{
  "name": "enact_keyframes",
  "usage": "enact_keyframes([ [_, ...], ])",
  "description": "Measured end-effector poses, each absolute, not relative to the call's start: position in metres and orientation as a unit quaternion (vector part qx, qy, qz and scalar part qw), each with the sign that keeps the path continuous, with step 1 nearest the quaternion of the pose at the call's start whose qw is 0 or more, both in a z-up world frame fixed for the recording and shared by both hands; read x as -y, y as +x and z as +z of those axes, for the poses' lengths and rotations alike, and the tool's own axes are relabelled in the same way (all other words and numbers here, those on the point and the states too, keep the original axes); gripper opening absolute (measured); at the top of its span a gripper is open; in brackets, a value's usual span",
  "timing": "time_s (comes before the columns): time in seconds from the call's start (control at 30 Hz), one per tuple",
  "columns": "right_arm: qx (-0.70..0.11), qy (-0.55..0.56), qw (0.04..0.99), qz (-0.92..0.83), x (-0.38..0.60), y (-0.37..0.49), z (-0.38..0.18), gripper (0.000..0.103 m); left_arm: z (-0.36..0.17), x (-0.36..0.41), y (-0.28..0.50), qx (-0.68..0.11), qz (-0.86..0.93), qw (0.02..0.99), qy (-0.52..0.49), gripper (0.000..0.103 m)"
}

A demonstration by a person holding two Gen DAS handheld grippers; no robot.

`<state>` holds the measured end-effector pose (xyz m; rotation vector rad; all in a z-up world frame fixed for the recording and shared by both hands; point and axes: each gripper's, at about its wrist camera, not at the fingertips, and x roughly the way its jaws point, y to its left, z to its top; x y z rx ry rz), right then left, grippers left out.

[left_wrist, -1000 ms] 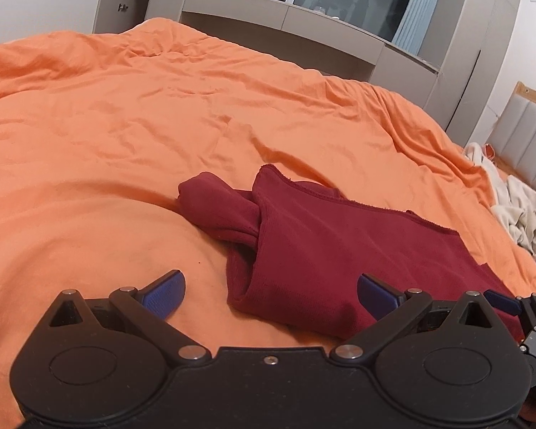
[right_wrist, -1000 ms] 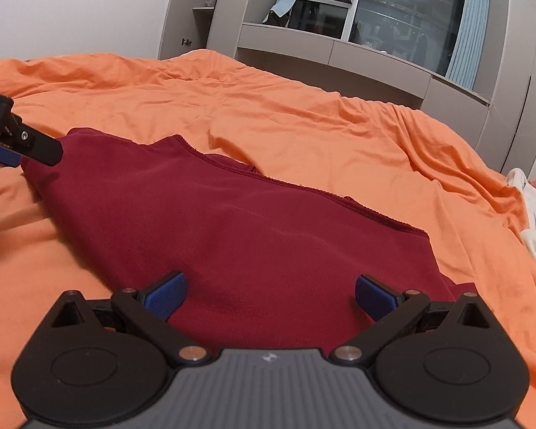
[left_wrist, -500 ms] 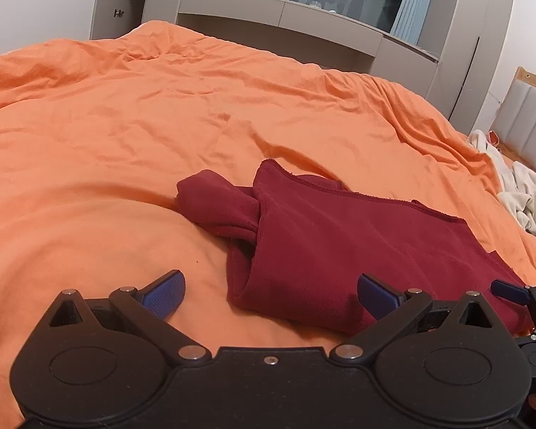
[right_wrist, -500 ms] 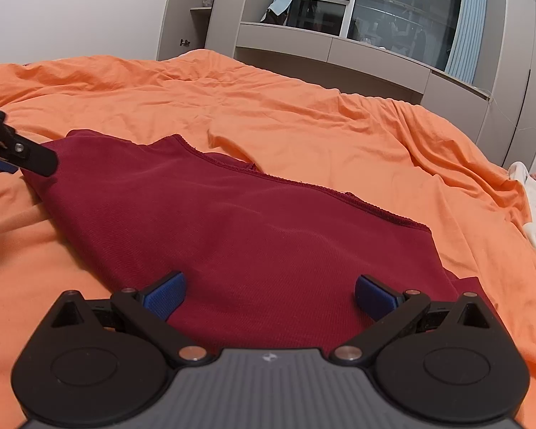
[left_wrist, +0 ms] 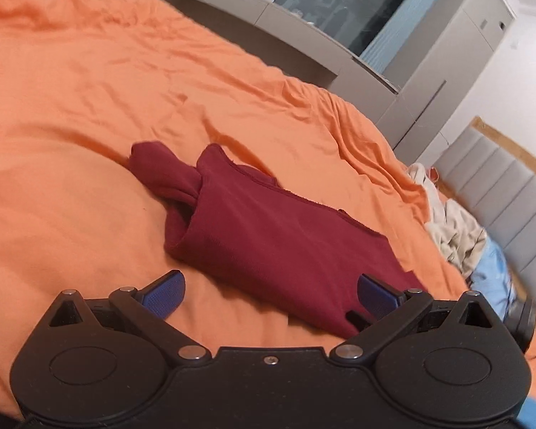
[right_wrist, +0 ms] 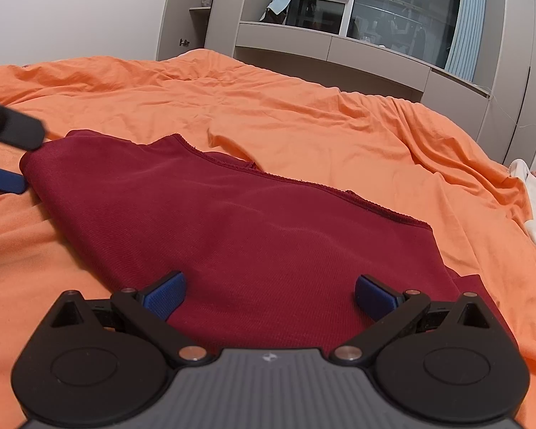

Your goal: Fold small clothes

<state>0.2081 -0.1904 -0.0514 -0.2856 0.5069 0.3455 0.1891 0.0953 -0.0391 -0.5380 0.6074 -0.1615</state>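
A dark red garment (left_wrist: 268, 236) lies partly folded on the orange bed cover (left_wrist: 125, 89), with a bunched sleeve (left_wrist: 160, 168) sticking out at its far left end. My left gripper (left_wrist: 269, 291) is open and empty, just in front of the garment's near edge. In the right wrist view the garment (right_wrist: 253, 236) spreads flat ahead. My right gripper (right_wrist: 268, 295) is open and empty, hovering over the garment's near part. One finger of the left gripper shows at the left edge of that view (right_wrist: 3, 178).
A pile of cream and light blue clothes (left_wrist: 464, 236) lies at the bed's right edge by a padded grey headboard (left_wrist: 511, 207). Grey cabinets and a dark window (right_wrist: 375, 28) stand beyond the bed.
The left gripper has pulled back and tilted, so the garment sits farther ahead and more to the right. The right gripper has barely moved. Both stay open.
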Motion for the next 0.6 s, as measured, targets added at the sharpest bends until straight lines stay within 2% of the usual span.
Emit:
enact_keyframes([
  [0.33, -0.248, -0.138, 0.944, 0.169, 0.191, 0.209, -0.052, 0.103, -0.053, -0.091, 0.241, -0.295, -0.025, 0.916, -0.27, 0.102],
  [0.6, -0.25, -0.135, 0.944, 0.17, 0.192, 0.211, -0.053, 0.103, -0.056, -0.089, 0.244, -0.283, -0.015, 0.924, -0.258, 0.102],
])
